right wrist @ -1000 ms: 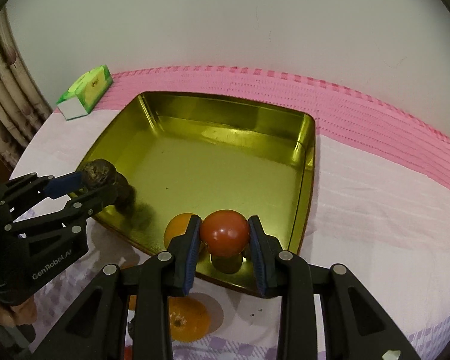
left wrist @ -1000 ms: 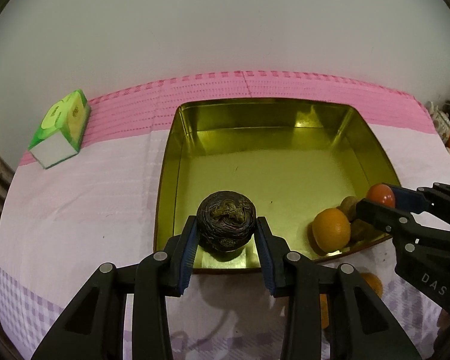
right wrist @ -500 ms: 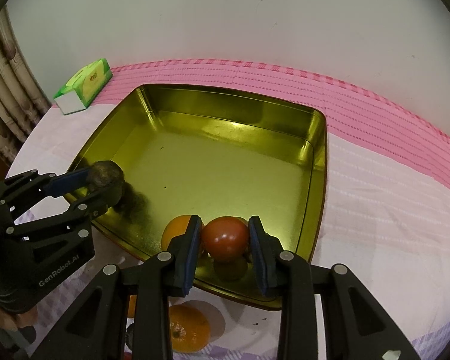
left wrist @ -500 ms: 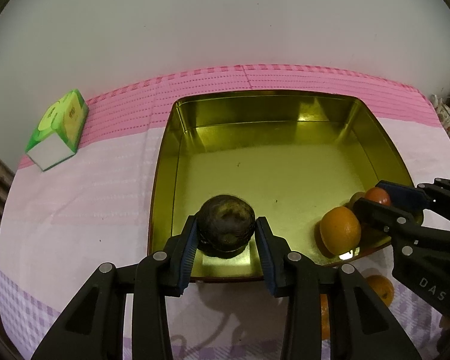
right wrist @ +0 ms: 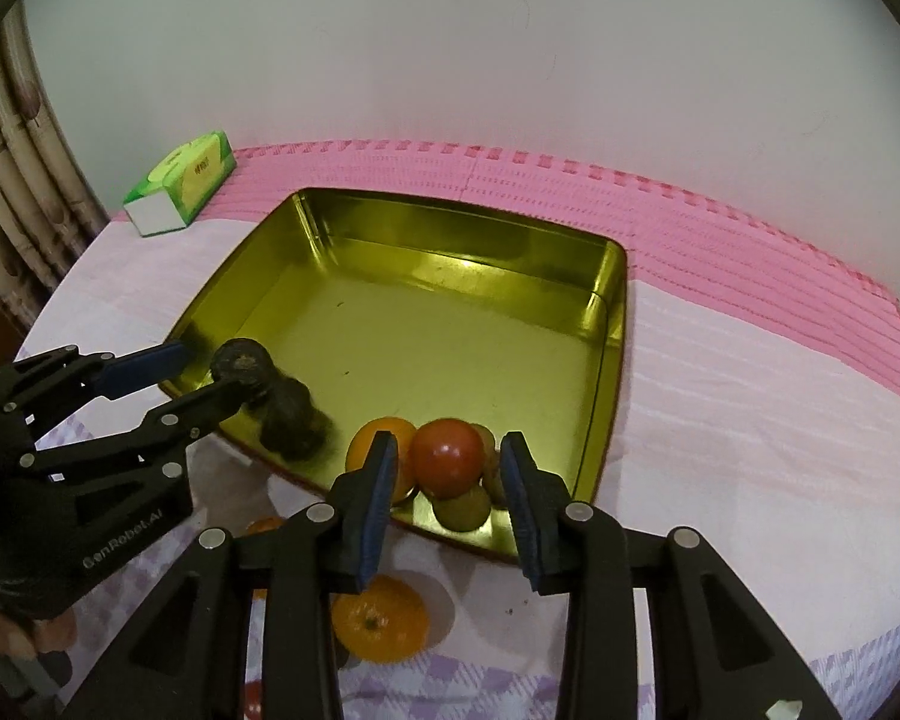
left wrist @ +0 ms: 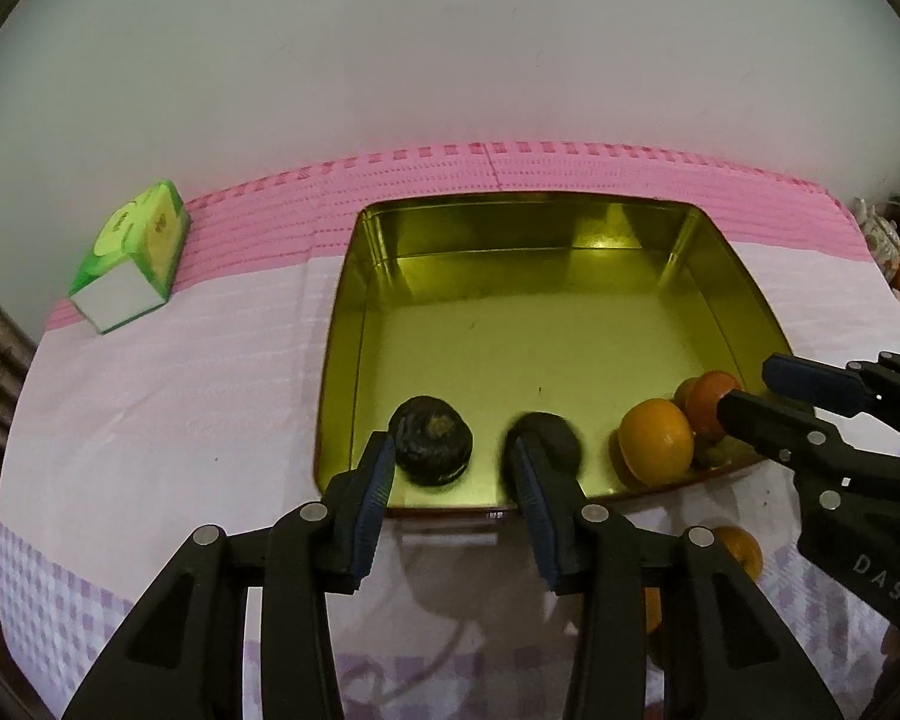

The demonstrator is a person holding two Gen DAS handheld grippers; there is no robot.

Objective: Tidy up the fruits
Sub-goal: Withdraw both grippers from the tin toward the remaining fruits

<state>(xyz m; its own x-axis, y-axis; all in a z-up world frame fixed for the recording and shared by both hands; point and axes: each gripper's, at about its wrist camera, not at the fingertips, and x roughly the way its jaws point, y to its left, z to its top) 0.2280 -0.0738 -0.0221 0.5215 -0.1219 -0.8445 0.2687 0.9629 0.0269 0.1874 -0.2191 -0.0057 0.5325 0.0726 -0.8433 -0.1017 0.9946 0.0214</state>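
A gold tray (left wrist: 510, 228) (right wrist: 615, 324) lies on the pink-and-white cloth. A dark wrinkled fruit (left wrist: 431, 449) (right wrist: 240, 363) rests on its floor near the front wall. My left gripper (left wrist: 450, 450) (right wrist: 216, 369) straddles it, jaws opening, with a gap at the right pad. A dark blurred patch (left wrist: 549, 438) beside it may be shadow. A red tomato (right wrist: 447, 456) (left wrist: 708, 405) sits on a greenish fruit (right wrist: 462, 507) next to an orange (right wrist: 375, 441) (left wrist: 654, 441) in the tray's front right corner. My right gripper (right wrist: 450, 444) brackets the tomato, jaws opening, pads clear of it.
A green tissue box (left wrist: 132, 258) (right wrist: 180, 183) stands at the back left by the wall. Loose oranges (right wrist: 381, 618) (left wrist: 738, 549) lie on the cloth in front of the tray. A person's hand (right wrist: 6, 630) holds the left gripper.
Both fruits came down into the tray. The left jaws spread off the dark fruit and the right jaws spread off the tomato, which now rests on the fruit pile.
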